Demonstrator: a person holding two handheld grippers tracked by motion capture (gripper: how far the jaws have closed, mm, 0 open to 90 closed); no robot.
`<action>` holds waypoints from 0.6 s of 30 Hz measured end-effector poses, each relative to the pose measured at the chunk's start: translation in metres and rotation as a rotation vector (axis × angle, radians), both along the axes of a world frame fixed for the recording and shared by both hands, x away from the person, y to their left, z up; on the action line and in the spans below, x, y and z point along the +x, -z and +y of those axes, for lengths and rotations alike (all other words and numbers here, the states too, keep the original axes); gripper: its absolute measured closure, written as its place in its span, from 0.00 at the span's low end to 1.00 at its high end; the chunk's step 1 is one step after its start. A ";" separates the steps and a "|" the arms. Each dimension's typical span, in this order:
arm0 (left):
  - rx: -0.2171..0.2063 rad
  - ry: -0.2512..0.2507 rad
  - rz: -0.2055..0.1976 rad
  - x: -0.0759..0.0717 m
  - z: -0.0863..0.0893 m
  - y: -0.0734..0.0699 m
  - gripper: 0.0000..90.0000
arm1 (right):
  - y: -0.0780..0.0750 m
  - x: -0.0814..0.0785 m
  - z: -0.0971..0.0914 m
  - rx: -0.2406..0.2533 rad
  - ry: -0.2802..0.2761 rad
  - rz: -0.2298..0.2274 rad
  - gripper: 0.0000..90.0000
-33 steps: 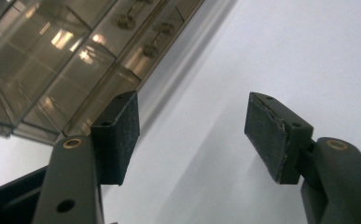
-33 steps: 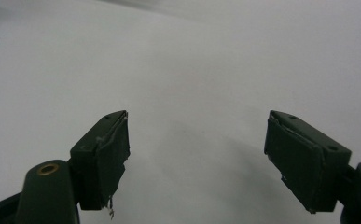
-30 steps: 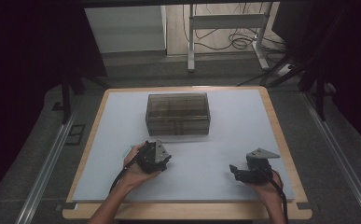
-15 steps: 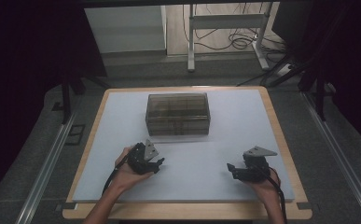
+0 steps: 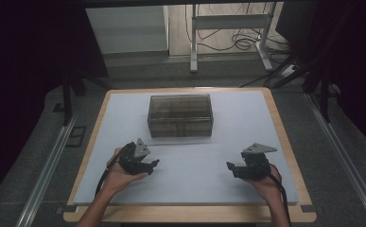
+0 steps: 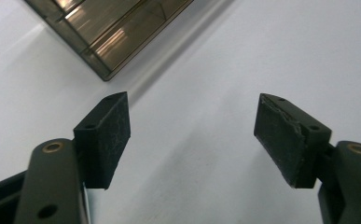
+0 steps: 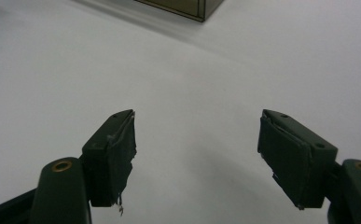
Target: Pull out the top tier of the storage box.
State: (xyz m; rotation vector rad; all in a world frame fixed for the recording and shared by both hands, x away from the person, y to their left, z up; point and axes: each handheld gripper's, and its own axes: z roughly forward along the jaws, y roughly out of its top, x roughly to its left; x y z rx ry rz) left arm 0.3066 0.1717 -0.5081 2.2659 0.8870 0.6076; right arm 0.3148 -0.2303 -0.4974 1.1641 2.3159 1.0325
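I hold a claw in each hand, low over a pale mat [image 5: 284,123] on a wooden table [image 5: 308,215]. My left claw [image 5: 154,163] sits near the mat's near edge at about 7 o'clock, its jaws spread wide with nothing between them; they have just been opening. My right claw [image 5: 229,168] sits at about 5 o'clock, well apart from the left, its jaws also apart and empty, though they have just been closing a little. Both point inward, toward each other. Farther off, at 12 o'clock from my hands, a smoky see-through box [image 5: 180,115] rests on the mat, touched by neither claw. In the left gripper view its corner [image 6: 101,37] lies at 11 o'clock beyond the jaws.
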 end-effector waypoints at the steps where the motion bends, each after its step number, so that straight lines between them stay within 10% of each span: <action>1: 0.000 -0.003 0.000 0.000 0.001 0.000 0.32 | 0.000 0.001 0.001 -0.003 -0.003 0.000 0.30; 18: -0.009 -0.047 0.001 0.012 0.019 -0.010 0.35 | -0.014 0.016 0.015 -0.033 -0.072 0.010 0.34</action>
